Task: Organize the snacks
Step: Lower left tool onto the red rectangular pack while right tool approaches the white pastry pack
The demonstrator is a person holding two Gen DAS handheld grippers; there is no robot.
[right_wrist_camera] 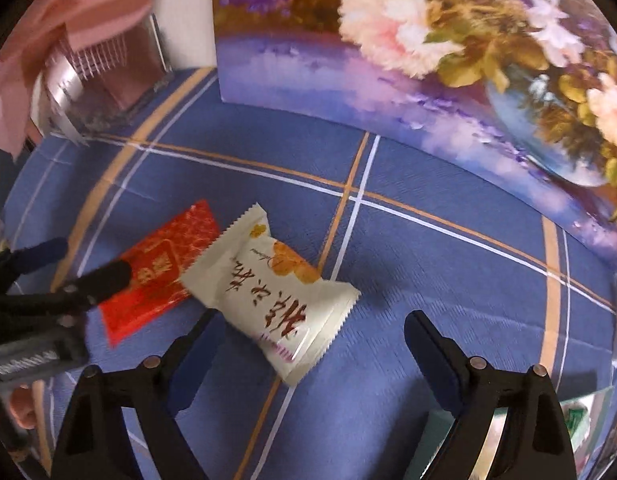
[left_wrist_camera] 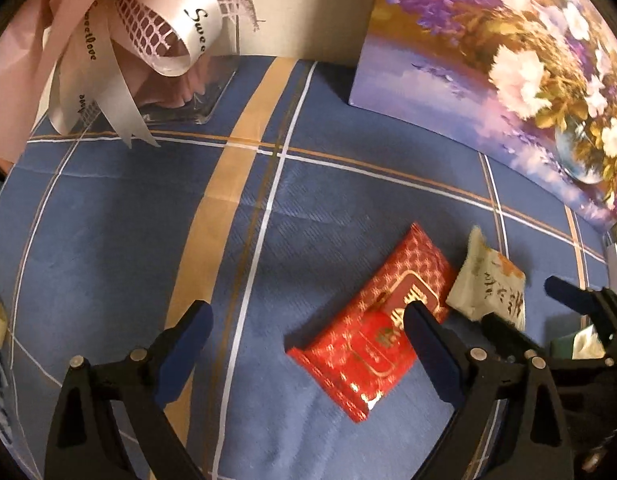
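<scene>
Left wrist view, left to right. Pink bouquet with white printed ribbon [left_wrist_camera: 188,28] at 11 o'clock, its clear wrap resting on the blue plaid tablecloth [left_wrist_camera: 120,232]. Left gripper [left_wrist_camera: 308,320] points steeply down, jaws wide apart, nothing clamped. Red snack packet [left_wrist_camera: 368,344] lies flat on the cloth at 5 o'clock; the right-hand finger stands in front of its edge, contact cannot be told. White snack packet [left_wrist_camera: 488,280] at 4 o'clock, touching the red one's upper right end. Floral painting [left_wrist_camera: 508,72] fills 1 to 3 o'clock.

Right wrist view. Red packet at 9 o'clock, partly under the white one. Right gripper [right_wrist_camera: 308,328] also spread wide, empty; white packet lies between its fingers, its lower left edge meeting the left finger [right_wrist_camera: 196,344].
</scene>
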